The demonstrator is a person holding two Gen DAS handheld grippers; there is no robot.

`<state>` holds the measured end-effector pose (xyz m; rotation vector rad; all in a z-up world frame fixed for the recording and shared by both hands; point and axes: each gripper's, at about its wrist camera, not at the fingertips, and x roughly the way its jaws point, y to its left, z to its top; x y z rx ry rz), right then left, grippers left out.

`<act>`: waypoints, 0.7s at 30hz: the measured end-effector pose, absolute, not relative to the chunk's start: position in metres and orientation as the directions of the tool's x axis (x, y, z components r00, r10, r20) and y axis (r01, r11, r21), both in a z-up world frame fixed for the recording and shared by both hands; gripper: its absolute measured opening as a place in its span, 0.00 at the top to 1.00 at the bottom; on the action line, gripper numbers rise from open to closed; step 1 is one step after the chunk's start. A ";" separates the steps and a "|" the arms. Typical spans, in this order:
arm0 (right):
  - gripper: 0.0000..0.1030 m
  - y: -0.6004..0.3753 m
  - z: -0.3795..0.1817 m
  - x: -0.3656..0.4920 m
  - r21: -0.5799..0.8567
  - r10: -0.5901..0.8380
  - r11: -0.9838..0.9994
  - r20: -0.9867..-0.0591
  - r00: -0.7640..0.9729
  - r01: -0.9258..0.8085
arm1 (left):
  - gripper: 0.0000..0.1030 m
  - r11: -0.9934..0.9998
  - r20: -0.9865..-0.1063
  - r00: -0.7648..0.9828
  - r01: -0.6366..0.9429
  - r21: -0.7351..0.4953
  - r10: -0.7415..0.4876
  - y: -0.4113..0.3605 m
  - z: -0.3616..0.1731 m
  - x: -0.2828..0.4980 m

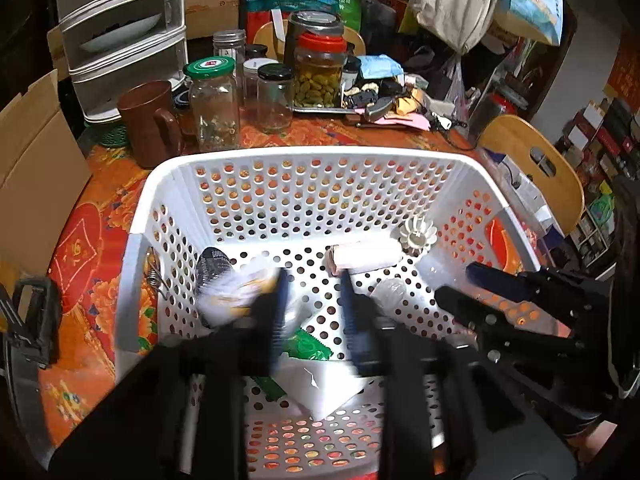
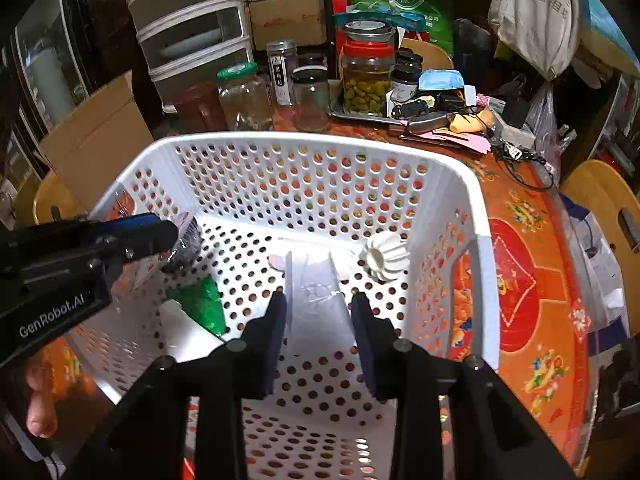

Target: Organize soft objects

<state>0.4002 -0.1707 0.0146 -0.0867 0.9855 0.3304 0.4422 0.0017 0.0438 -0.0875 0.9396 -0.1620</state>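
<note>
Release step: both grippers hang inside the basket (image 2: 486, 264). Right gripper (image 2: 319, 312) stands part open astride a clear pouch (image 2: 316, 300); left gripper (image 1: 312, 292) part open, blurred packet (image 1: 240, 292) beside it, apparently unheld. Next: withdraw upward, clear of the rim.

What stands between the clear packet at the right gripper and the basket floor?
Nothing visible. The clear packet is between the right gripper's open fingers, already inside the white basket; the green packet lies to its left, the ribbed white piece beyond.

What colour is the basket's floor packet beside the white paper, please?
Green packet, clearest in the right wrist view.
</note>
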 end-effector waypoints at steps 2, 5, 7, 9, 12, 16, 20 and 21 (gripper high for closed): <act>0.39 -0.171 0.019 0.395 0.054 0.222 0.947 -0.821 0.526 -0.316 | 0.42 0.986 -0.781 0.601 0.094 -0.138 -0.166 0.005 0.049 0.435; 0.25 -0.179 0.027 0.388 0.070 0.236 0.949 -0.804 0.546 -0.307 | 0.40 0.983 -0.760 0.624 0.100 -0.154 -0.182 0.009 0.059 0.421; 0.24 -0.189 0.035 0.381 0.100 0.258 0.950 -0.786 0.561 -0.297 | 0.37 0.985 -0.749 0.640 0.103 -0.137 -0.171 0.012 0.065 0.408; 0.17 -0.197 0.042 0.369 0.114 0.273 0.948 -0.770 0.577 -0.296 | 0.23 0.987 -0.732 0.661 0.109 -0.122 -0.163 0.016 0.071 0.392; 0.04 -0.212 0.055 0.338 0.127 0.294 0.946 -0.721 0.628 -0.298 | 0.00 0.984 -0.696 0.696 0.117 -0.136 -0.179 0.028 0.078 0.362; 0.00 -0.224 0.064 0.285 0.117 0.303 0.946 -0.650 0.697 -0.302 | 0.00 0.989 -0.639 0.755 0.087 -0.122 -0.145 0.049 0.086 0.313; 0.00 -0.232 0.058 0.227 0.070 0.263 0.959 -0.589 0.764 -0.276 | 0.00 0.995 -0.611 0.786 0.052 -0.087 -0.095 0.059 0.084 0.268; 0.00 -0.234 0.055 0.217 0.077 0.268 0.958 -0.581 0.769 -0.276 | 0.00 0.997 -0.605 0.793 0.032 -0.064 -0.065 0.061 0.082 0.257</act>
